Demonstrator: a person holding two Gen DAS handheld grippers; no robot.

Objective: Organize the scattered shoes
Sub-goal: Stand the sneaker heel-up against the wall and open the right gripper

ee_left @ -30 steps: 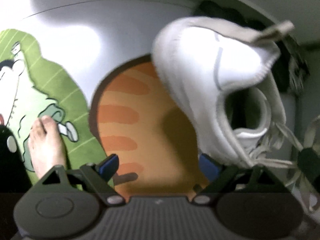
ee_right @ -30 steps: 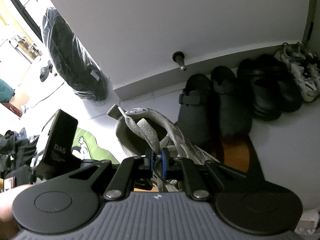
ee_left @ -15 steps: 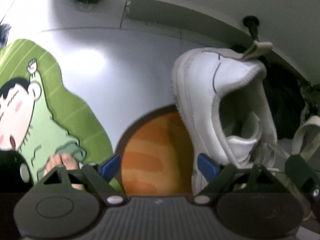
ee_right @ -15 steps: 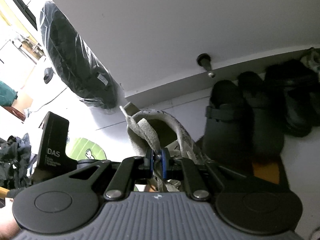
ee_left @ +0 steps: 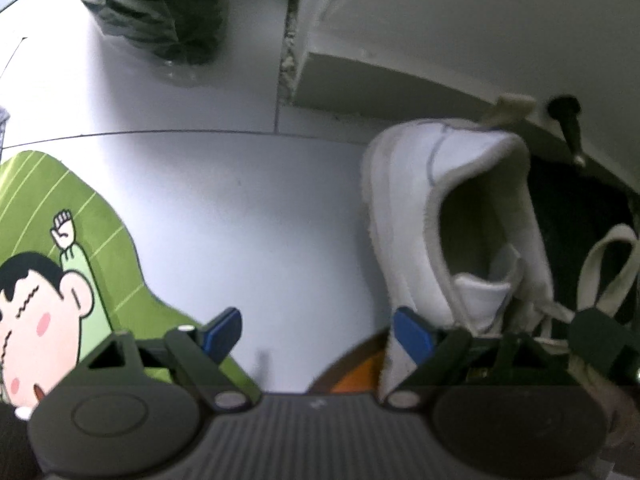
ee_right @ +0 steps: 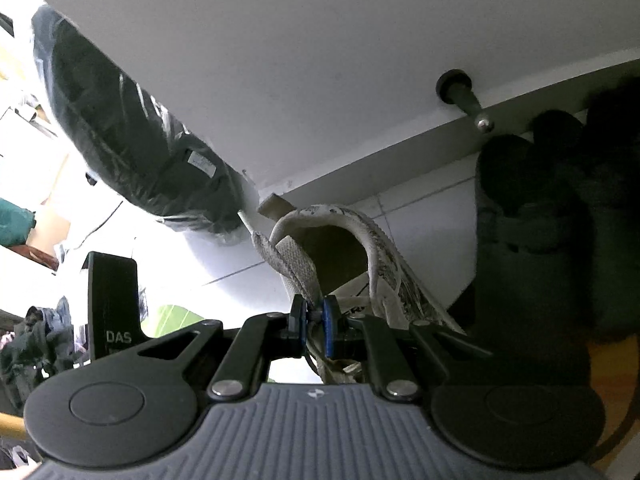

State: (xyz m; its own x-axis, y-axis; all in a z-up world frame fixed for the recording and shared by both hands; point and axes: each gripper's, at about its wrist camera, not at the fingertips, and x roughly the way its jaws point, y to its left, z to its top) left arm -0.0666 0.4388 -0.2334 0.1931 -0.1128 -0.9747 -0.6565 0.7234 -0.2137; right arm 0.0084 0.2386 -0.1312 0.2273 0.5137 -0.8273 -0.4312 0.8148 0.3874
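Left gripper (ee_left: 316, 334): I read jaws wide, nothing between | Right gripper (ee_right: 314, 322): I see it clamped on white sneaker (ee_left: 424, 216) laces | Sneaker beside black clogs (ee_right: 532, 220)

We have carried the white lace-up sneaker (ee_left: 404, 216) across the pale tiled floor (ee_left: 240, 208), off the round orange rug (ee_left: 352, 378), which now shows only as a sliver at the bottom edge. The bare foot on the green cartoon mat (ee_left: 52, 208) has gone from view. The black doorstop peg (ee_right: 466, 100) and the black strapped clogs (ee_right: 520, 232) loom larger and further right than before.
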